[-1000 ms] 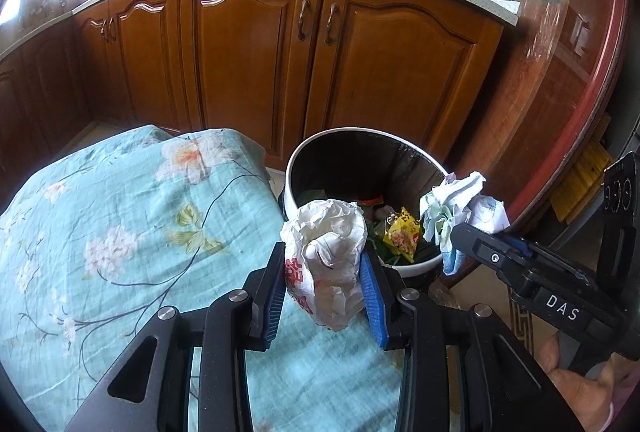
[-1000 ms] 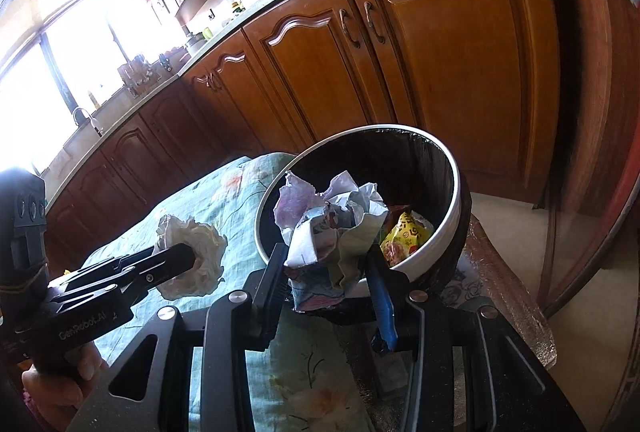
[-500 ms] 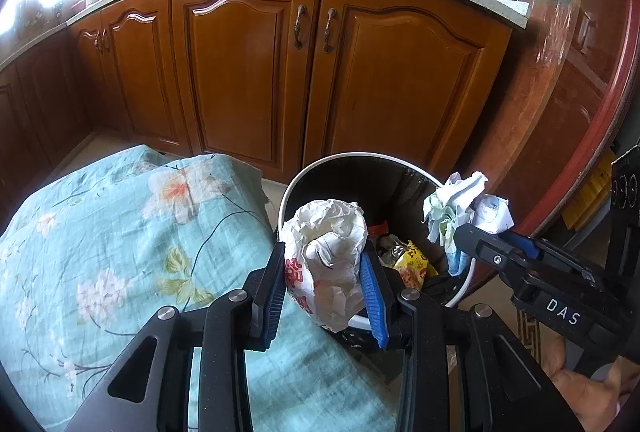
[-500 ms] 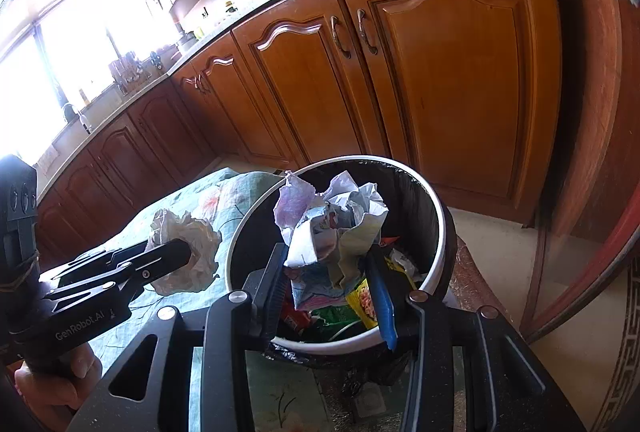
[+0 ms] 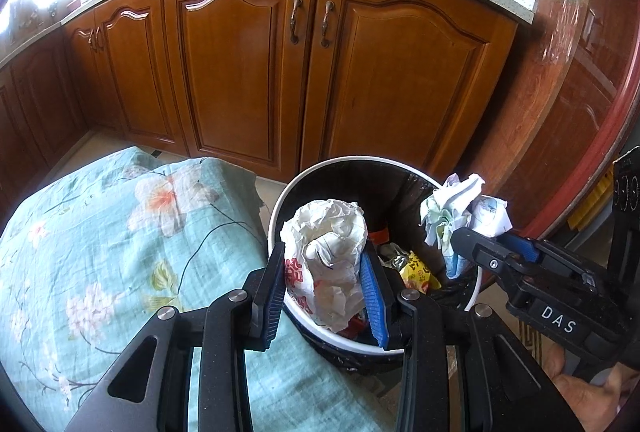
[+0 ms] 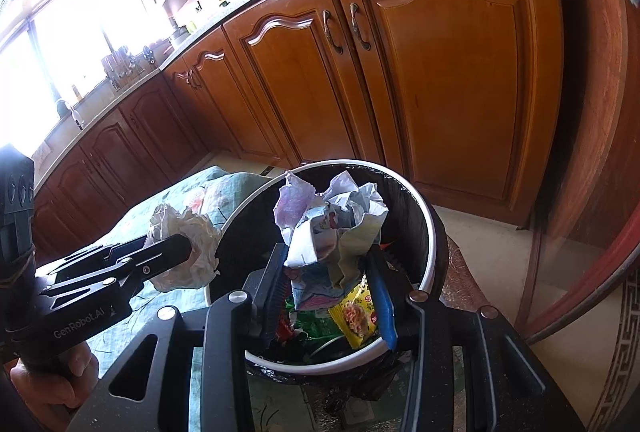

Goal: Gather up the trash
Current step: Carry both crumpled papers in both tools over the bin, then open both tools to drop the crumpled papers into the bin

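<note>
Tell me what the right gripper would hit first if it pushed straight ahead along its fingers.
Probably the trash bin. The right gripper, shut on a crumpled paper wad, points over the bin's open mouth, so its far inner wall lies first in line, ahead of the wooden cabinet doors. Depth is uncertain.

The left wrist view is taken from just behind the left gripper, looking forward and slightly down along its fingers. The trash bin is seen close, in the lower centre of the frame, with the cabinet doors filling the upper half and the flowered cloth at lower left. The right wrist view is taken likewise from behind the right gripper, close above the same bin, with the window at upper left. The bin, cabinets, cloth and stove-top pan are shared by both views, and each gripper is caught at the edge of the other's frame.
</note>
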